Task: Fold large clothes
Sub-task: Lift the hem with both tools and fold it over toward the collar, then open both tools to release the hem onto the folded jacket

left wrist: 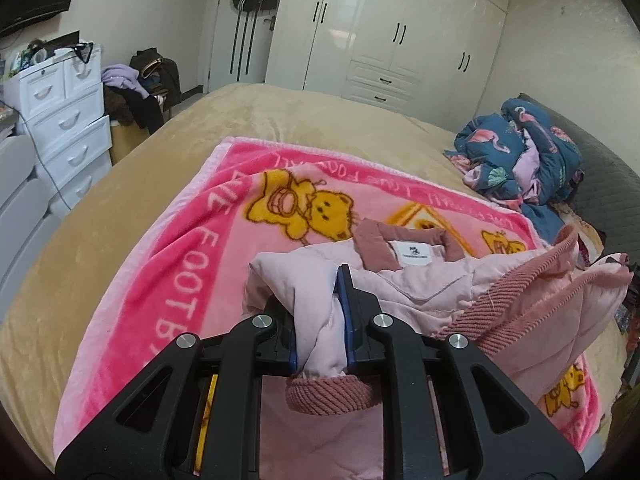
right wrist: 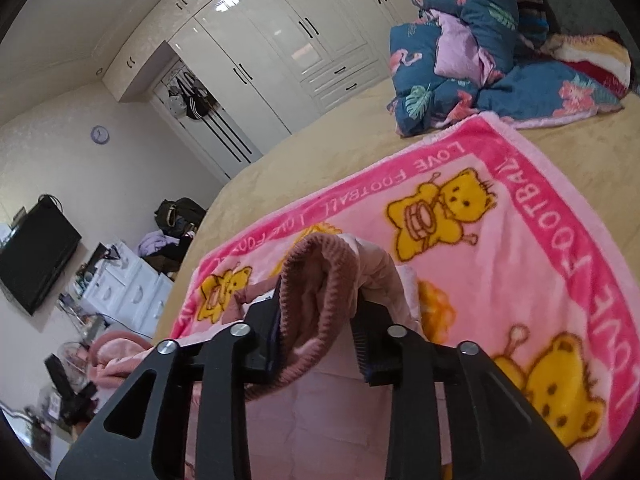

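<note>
A pale pink quilted jacket [left wrist: 420,292] with dusty-rose ribbed collar and cuffs lies bunched on a pink bear-print blanket [left wrist: 180,260] spread over the bed. My left gripper [left wrist: 320,300] is shut on a fold of the jacket's pale fabric, and a ribbed cuff [left wrist: 332,396] hangs just below the jaws. In the right wrist view a ribbed cuff [right wrist: 316,264] of the same jacket drapes between the fingers of my right gripper [right wrist: 318,300]. Its jaws stand apart and the cuff sits loose between them, resting against the left finger [right wrist: 274,320].
The blanket [right wrist: 520,240] covers the near half of a tan bed [left wrist: 280,112]. A crumpled blue flamingo-print quilt [left wrist: 516,152] lies at the head end. White drawers [left wrist: 68,120] and a heap of clothes [left wrist: 140,84] stand left of the bed; white wardrobes [left wrist: 400,28] line the far wall.
</note>
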`<state>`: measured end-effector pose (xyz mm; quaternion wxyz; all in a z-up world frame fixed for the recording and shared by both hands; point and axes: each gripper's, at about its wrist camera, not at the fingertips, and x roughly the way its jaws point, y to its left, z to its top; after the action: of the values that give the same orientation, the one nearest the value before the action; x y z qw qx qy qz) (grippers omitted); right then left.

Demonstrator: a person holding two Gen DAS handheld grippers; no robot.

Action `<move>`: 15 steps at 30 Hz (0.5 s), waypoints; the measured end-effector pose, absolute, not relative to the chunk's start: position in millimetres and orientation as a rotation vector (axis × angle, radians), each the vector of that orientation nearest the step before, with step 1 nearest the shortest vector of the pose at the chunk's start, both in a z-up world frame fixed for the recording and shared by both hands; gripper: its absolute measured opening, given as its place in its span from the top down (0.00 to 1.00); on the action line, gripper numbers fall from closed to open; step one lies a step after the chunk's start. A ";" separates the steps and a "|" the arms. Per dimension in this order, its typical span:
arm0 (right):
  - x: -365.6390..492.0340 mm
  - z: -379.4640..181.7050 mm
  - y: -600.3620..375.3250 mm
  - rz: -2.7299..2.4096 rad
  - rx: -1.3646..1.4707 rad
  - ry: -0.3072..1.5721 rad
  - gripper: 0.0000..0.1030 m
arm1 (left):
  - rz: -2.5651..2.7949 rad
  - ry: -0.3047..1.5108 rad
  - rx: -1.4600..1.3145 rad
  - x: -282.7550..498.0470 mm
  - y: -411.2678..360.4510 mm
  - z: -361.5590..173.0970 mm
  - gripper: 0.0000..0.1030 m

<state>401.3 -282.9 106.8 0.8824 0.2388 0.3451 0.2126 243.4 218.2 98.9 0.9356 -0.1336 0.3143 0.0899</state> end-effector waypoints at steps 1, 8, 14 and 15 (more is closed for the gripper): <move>404.2 106.7 -282.4 0.443 0.502 0.721 0.68 | 0.186 0.647 -0.273 245.5 218.7 96.9 0.91; 413.4 98.7 -279.7 0.474 0.536 0.713 0.54 | 0.196 0.662 -0.276 256.1 220.6 88.3 0.91; 418.7 98.6 -275.8 0.482 0.538 0.709 0.45 | 0.196 0.663 -0.278 259.6 219.5 85.8 0.91; 419.2 98.6 -275.5 0.487 0.542 0.707 0.43 | 0.196 0.663 -0.277 259.0 219.4 86.3 0.90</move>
<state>419.2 -275.5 98.6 0.8740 0.2593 0.3384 0.2333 259.0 219.4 86.3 0.9314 -0.1352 0.3240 0.0957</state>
